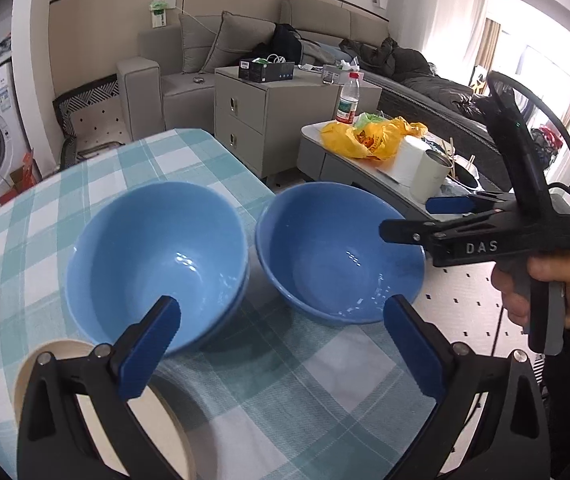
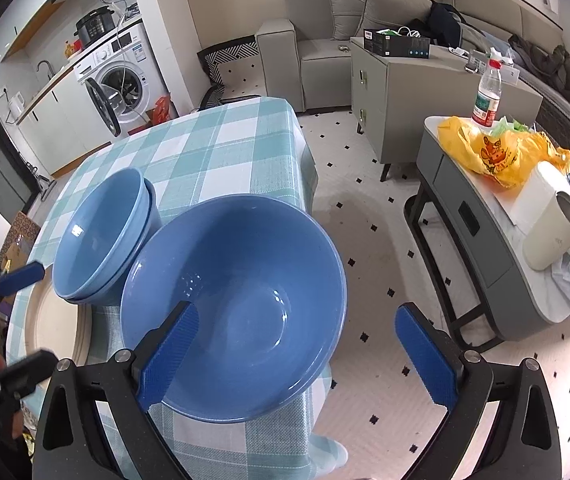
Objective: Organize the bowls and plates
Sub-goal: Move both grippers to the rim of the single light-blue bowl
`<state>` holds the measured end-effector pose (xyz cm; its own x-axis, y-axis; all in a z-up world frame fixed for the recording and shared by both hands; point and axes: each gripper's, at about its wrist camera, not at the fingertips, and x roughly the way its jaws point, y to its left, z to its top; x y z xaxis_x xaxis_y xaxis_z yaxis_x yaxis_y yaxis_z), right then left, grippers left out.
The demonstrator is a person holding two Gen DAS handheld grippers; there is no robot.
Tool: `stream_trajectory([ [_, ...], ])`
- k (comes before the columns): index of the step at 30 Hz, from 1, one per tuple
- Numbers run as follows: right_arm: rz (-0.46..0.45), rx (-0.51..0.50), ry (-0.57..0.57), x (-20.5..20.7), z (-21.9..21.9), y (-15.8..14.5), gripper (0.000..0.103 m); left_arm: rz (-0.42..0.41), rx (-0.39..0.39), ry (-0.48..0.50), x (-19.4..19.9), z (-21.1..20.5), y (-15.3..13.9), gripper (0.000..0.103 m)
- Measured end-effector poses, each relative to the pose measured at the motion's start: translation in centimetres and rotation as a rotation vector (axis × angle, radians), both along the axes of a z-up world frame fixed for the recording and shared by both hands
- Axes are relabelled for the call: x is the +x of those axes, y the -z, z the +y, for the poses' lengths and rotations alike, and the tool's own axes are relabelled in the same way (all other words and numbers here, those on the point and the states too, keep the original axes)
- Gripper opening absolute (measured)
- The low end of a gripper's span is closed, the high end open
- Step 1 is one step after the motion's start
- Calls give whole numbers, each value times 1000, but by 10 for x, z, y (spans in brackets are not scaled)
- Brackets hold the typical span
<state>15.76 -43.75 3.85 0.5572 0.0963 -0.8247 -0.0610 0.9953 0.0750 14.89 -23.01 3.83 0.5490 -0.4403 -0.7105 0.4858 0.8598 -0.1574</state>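
A stack of blue bowls (image 1: 153, 264) stands on the checked tablecloth (image 1: 269, 400); it also shows in the right wrist view (image 2: 101, 236). A single blue bowl (image 1: 337, 252) sits to its right at the table's edge, large in the right wrist view (image 2: 241, 312). A cream plate (image 1: 97, 420) lies near the stack, partly hidden by my left gripper (image 1: 281, 344), which is open and empty just before the bowls. My right gripper (image 2: 297, 356) is open, with one finger over the single bowl's near rim and the other beyond its right side; it also shows in the left wrist view (image 1: 425, 216).
The table's right edge drops to a tiled floor (image 2: 369, 216). A grey side table (image 2: 481, 216) holds a yellow bag (image 2: 497, 156), a cream cup (image 2: 553, 232) and a bottle (image 2: 487, 96). A cabinet (image 2: 405, 92), sofa and washing machine (image 2: 121, 80) stand behind.
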Motion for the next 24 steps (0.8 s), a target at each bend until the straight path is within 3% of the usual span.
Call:
stream_trajectory([
  [13, 13, -15, 2, 2, -5, 1, 100, 150, -106, -79, -19, -10, 37, 93],
  [24, 35, 1, 13, 9, -15, 10, 85, 234, -196, -129, 2, -19, 55, 85],
])
